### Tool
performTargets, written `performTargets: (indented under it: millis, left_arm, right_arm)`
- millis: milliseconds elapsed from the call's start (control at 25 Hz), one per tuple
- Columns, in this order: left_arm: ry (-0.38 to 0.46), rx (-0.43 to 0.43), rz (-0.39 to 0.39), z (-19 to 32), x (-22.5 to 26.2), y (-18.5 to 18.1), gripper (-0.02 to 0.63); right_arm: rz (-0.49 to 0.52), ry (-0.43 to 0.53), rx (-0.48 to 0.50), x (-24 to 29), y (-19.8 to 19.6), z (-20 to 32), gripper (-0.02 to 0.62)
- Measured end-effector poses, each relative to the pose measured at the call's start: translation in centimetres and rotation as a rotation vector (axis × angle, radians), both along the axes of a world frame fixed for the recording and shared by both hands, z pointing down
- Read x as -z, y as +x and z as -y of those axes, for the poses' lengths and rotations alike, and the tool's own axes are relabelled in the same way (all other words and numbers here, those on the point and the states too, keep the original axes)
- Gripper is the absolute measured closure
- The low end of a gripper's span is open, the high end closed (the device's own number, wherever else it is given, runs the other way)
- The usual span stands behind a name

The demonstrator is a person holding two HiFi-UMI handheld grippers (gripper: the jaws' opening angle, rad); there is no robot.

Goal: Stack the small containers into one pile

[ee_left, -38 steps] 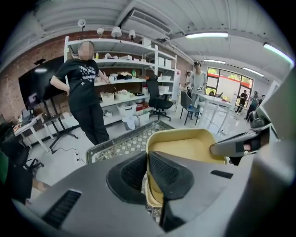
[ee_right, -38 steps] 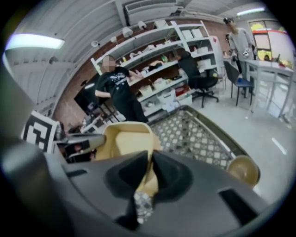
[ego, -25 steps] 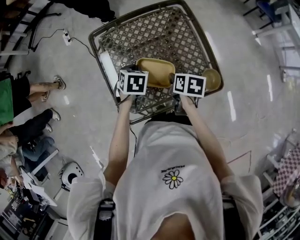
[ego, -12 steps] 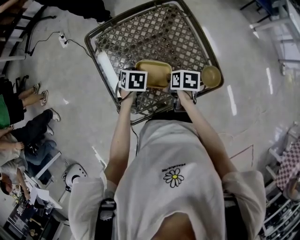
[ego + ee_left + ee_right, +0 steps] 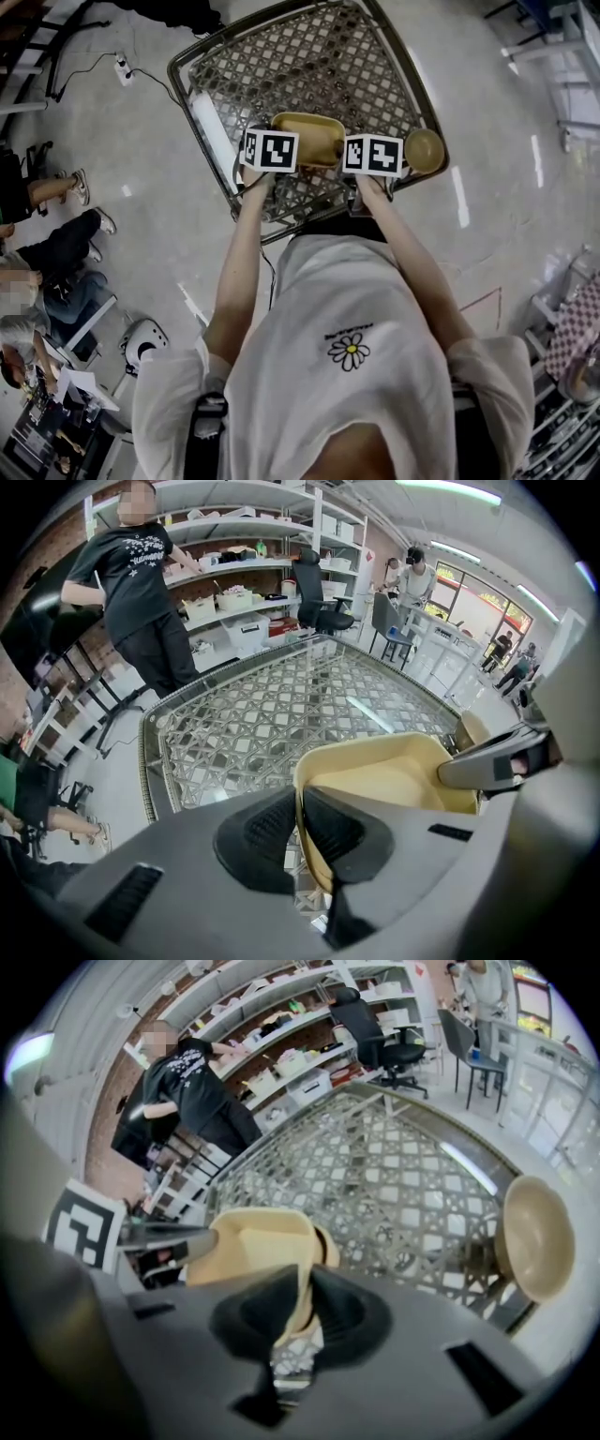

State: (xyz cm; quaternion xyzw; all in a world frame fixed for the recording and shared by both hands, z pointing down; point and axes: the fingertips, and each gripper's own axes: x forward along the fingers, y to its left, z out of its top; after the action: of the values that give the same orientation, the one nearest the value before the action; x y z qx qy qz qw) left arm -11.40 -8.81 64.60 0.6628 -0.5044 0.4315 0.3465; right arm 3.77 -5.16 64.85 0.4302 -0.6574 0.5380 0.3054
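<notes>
A yellow rectangular container [image 5: 311,141] hangs over the near part of the lattice table [image 5: 309,66], held between both grippers. My left gripper [image 5: 272,150] has its pads on the container's left rim [image 5: 302,789], and its jaws [image 5: 298,832] are easing open. My right gripper [image 5: 375,155] pinches the right rim [image 5: 298,1269], and its jaws [image 5: 302,1312] are opening, with the rim still between the pads. A round tan bowl [image 5: 424,150] stands on the table right of the right gripper [image 5: 536,1237]. Another small tan piece [image 5: 328,1241] peeks out behind the container.
A white tube [image 5: 211,127] lies along the table's left edge. Seated people and cables are on the floor to the left [image 5: 56,253]. A person in black [image 5: 141,583] stands by shelves beyond the table. Office chairs [image 5: 314,592] stand farther back.
Both grippers keep their hold on the yellow container. They have moved a little farther over the table, and the legs of the seated people at left have shifted.
</notes>
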Motion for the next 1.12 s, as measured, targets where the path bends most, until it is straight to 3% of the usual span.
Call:
performTargets:
  millis: [200,520,640,800,960,1040,1120]
  left_arm:
    - [0.021,0.005,-0.005,0.6,0.1,0.0,0.561]
    - [-0.044,0.002,0.052,-0.2,-1.4,-0.5,0.55]
    - [-0.052,0.011,0.043,-0.5,-1.4,-0.6,0.495]
    - [-0.027,0.04,0.037,-0.1,-0.6,-1.2,0.492]
    - [0.025,0.062,0.026,1.6,1.6,-1.2,0.492]
    - [0.066,0.073,0.009,2.7,3.4,-1.1,0.494]
    - [0.122,0.082,-0.016,4.1,5.8,-0.6,0.494]
  right_arm:
    - [-0.014,0.04,0.014,0.1,0.0,0.4,0.537]
    - [-0.013,0.055,0.063,-0.4,-0.5,0.3,0.526]
    - [-0.021,0.056,0.07,-0.5,-0.4,0.1,0.481]
    - [-0.02,0.06,0.06,-0.3,0.5,0.2,0.463]
    - [-0.037,0.131,0.062,1.5,1.4,2.2,0.463]
    - [-0.051,0.207,0.069,3.5,1.4,3.9,0.471]
    - [-0.074,0.319,0.073,6.2,1.5,6.1,0.519]
